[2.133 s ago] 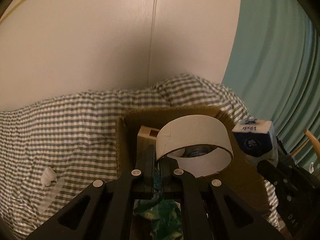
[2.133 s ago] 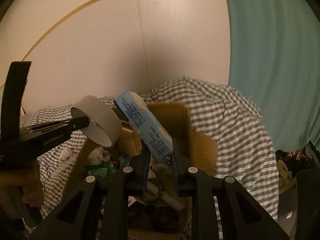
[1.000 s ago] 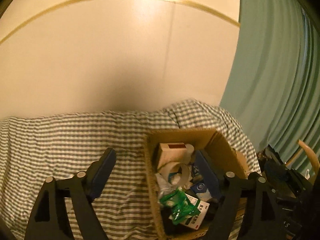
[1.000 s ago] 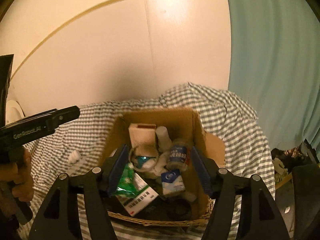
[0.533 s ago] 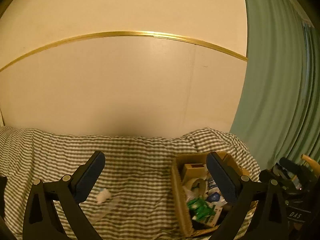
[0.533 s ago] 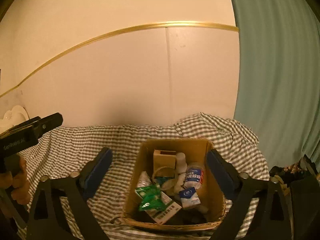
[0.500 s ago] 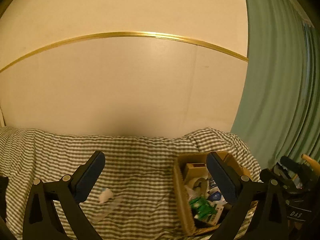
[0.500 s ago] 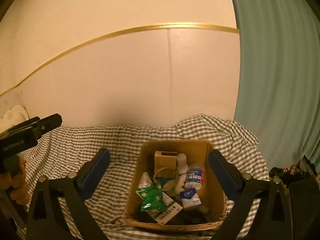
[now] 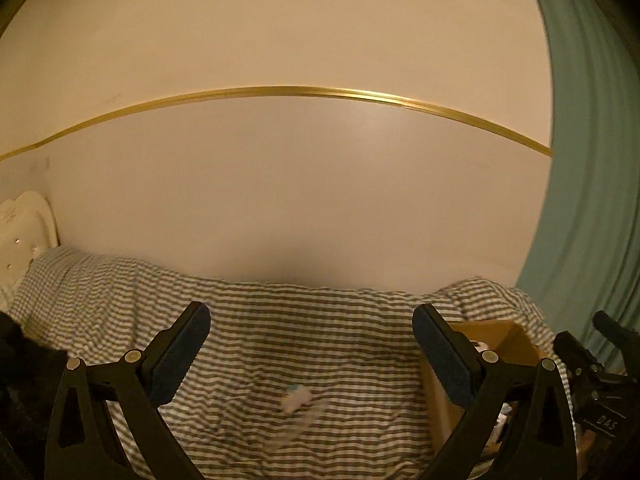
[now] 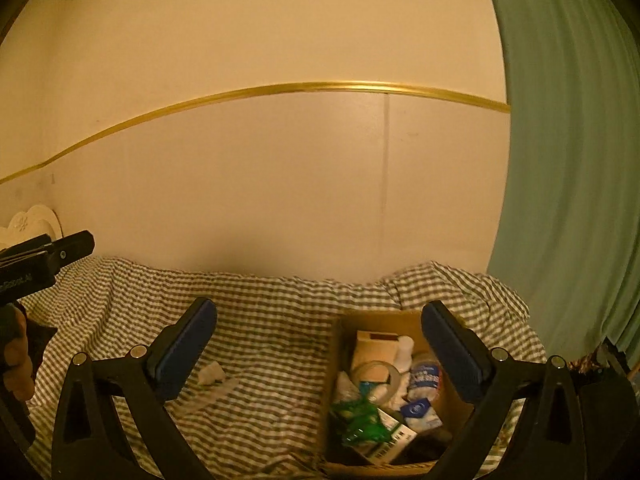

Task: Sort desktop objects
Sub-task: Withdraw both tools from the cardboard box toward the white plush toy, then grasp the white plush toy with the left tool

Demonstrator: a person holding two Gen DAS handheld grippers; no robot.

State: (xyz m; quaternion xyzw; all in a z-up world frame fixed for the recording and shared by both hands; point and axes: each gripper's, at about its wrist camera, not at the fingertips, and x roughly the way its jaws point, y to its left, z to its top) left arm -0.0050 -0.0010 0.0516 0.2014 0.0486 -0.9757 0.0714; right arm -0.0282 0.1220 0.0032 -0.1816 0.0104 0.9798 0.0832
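Note:
A cardboard box (image 10: 378, 315) on the checked cloth holds a tape roll (image 10: 376, 372), a tan carton (image 10: 374, 345), a blue-white tissue pack (image 10: 418, 410), a bottle (image 10: 424, 376) and a green packet (image 10: 360, 420). My right gripper (image 10: 318, 338) is open and empty, above and in front of the box. My left gripper (image 9: 310, 346) is open and empty, over the cloth left of the box (image 9: 496, 334). A crumpled white scrap (image 9: 296, 398) and a clear tube (image 9: 296, 428) lie on the cloth; the scrap also shows in the right wrist view (image 10: 211, 373).
A checked cloth (image 9: 320, 336) covers the surface, up against a cream wall with a gold strip (image 9: 280, 92). A teal curtain (image 10: 572, 160) hangs at the right. A white headboard (image 9: 24, 224) stands at the far left. The left gripper's body shows at the left of the right wrist view (image 10: 40, 260).
Both grippers let go of the tape roll and tissue pack into the box, opened wide and pulled back. The left gripper has swung left, so the box now sits at its right edge.

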